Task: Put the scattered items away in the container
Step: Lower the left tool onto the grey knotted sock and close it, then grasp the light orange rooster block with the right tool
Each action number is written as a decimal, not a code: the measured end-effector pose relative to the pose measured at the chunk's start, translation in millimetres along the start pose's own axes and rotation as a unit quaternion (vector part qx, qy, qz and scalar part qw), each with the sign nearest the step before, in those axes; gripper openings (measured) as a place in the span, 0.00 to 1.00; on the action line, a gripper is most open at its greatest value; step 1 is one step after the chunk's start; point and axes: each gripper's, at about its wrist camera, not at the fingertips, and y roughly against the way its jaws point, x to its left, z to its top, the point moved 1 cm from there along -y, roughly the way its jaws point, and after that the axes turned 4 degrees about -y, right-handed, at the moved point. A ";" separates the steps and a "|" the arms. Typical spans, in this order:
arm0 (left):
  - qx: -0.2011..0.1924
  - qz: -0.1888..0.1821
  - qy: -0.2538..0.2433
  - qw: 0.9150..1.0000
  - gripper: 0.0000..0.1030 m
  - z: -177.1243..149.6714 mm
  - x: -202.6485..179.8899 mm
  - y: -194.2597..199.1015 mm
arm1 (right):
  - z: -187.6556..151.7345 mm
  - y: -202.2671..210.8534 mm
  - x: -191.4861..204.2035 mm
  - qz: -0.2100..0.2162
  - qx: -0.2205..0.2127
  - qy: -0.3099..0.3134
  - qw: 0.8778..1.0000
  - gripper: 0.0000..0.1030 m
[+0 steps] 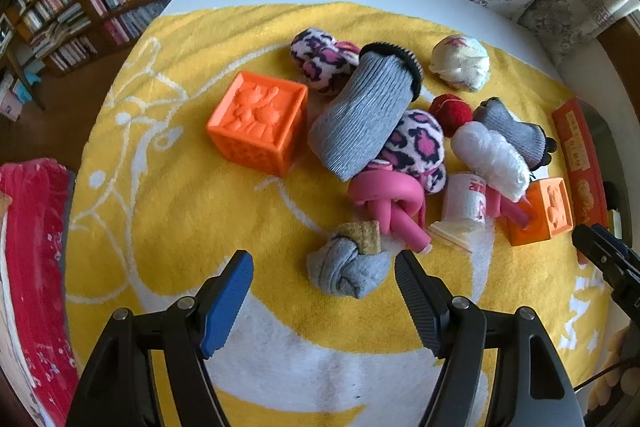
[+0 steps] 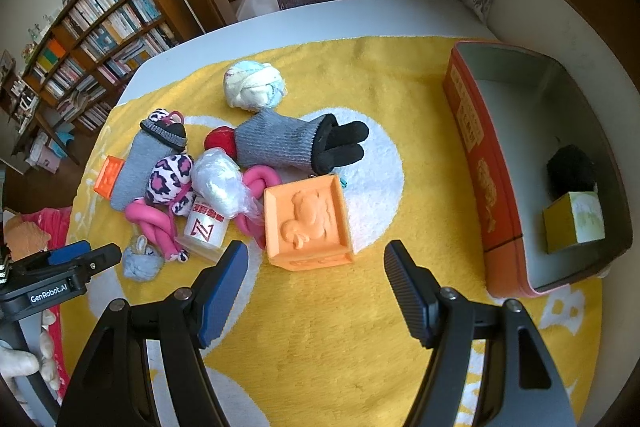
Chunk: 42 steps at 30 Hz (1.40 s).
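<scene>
Nearest the left claw (image 1: 324,285) lies a knotted grey sock (image 1: 348,271), just ahead of its wide-open, empty fingers and slightly toward the right one. Behind it the pile spreads over the yellow towel (image 1: 180,195) that covers the surface: a pink rope toy (image 1: 384,203), a grey sleeve (image 1: 360,119), a spotted plush (image 1: 420,143) and a large orange block (image 1: 258,121) off to the left.

The right claw (image 2: 316,281) is also spread wide and holds nothing. A smaller orange block (image 2: 308,221) sits just ahead of it, roughly centred between the fingers, its flat sides facing them. Judged from this, the right claw is better placed for the next pick, since the tin (image 2: 480,163) stands at the towel's right edge, on its own side.

Only the right view shows inside the tin: a black furry thing (image 2: 570,171) and a yellow-green box (image 2: 574,221) already lie there. The left view catches just a strip of its orange wall, and it shows the far block's relief, mostly hidden from the right.
</scene>
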 end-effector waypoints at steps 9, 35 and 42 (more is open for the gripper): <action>0.025 -0.013 0.022 0.999 0.73 -4.3 5.3 -22.4 | 0.7 -5.7 -5.5 0.001 0.007 0.001 1.000 0.72; 0.024 -0.038 0.012 0.999 0.52 0.9 -16.0 -46.1 | 17.1 -37.7 1.7 -0.003 0.013 0.039 0.999 0.72; 0.011 -0.029 0.010 0.999 0.52 0.6 -24.2 -32.1 | 19.3 -41.3 5.9 0.012 0.025 0.048 0.998 0.72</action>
